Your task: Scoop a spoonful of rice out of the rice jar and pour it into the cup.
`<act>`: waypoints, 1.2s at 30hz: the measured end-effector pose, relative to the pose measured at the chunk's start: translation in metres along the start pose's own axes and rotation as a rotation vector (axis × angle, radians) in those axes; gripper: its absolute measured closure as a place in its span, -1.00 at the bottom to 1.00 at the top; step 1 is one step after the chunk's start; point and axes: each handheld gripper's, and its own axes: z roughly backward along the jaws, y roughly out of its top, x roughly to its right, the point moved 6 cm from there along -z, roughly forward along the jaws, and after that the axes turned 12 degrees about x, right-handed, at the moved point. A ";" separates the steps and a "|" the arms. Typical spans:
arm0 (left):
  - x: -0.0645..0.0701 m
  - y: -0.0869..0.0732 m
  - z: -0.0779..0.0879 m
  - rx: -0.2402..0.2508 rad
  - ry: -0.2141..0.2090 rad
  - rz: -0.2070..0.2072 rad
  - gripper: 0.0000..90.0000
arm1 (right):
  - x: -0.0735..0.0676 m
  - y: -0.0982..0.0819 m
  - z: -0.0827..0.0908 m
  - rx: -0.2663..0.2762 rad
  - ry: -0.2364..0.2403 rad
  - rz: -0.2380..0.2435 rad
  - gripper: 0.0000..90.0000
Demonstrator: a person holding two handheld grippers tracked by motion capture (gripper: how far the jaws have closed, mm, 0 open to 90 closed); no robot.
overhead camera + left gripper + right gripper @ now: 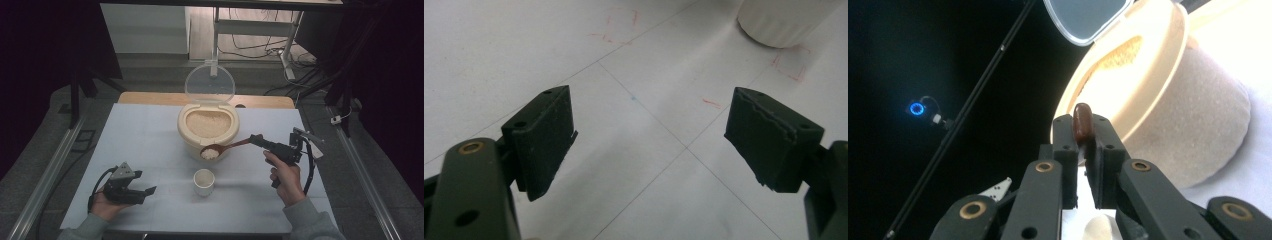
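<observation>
At right of centre in the high view, the right hand [286, 176] rises from the lower edge, its right gripper [256, 139] levelled leftward and clamped on the handle of a wooden spoon [223, 148]. The spoon's bowl (heaped with rice) hangs against the front of the rice container [186, 131], above the white cup [204, 182]. At lower left the left gripper [142, 182] rests low over the table [145, 135], jaws spread wide with nothing between them.

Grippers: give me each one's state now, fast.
Left gripper: open, nothing between its jaws, resting low by the table.
Right gripper: shut on the wooden spoon, which carries rice above the white cup.
</observation>
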 end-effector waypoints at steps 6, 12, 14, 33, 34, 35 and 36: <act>0.000 0.000 0.000 0.000 0.001 -0.001 -0.58 | 0.005 -0.010 0.001 -0.036 -0.017 0.012 0.85; 0.000 0.000 0.000 -0.002 0.001 -0.002 -0.58 | 0.011 -0.019 -0.001 -0.068 -0.032 0.021 0.85; 0.000 0.000 0.000 -0.002 0.001 -0.002 -0.58 | 0.013 -0.021 -0.002 -0.079 -0.038 0.028 0.85; 0.000 -0.001 -0.001 -0.005 0.002 0.000 -0.58 | 0.008 -0.028 -0.009 -0.137 -0.084 0.179 0.85; 0.000 -0.001 -0.001 -0.006 0.002 -0.001 -0.58 | 0.007 -0.029 -0.009 -0.138 -0.083 0.187 0.85; 0.000 -0.001 -0.001 -0.006 0.002 -0.001 -0.58 | 0.006 -0.029 -0.010 -0.139 -0.083 0.196 0.85; 0.000 -0.001 -0.001 -0.006 0.001 -0.002 -0.58 | 0.006 -0.029 -0.010 -0.142 -0.085 0.205 0.85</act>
